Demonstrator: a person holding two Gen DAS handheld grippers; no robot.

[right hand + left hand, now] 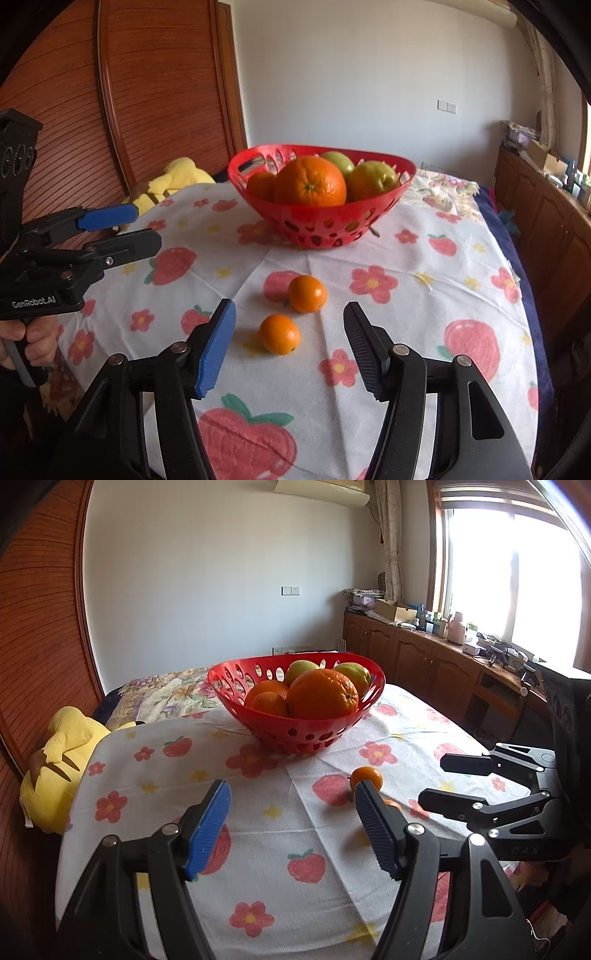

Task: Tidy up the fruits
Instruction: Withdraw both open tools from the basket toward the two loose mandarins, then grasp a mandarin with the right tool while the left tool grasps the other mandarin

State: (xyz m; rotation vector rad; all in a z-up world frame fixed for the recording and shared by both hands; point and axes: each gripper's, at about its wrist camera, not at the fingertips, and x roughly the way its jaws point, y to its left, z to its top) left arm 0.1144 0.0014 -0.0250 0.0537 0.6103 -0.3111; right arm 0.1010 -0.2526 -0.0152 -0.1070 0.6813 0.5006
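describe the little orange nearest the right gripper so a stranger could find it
Find the red basket on the flowered tablecloth. Two small oranges lie loose in front of it. Yours is the nearer orange, lower left of the farther orange.

red basket, floral cloth
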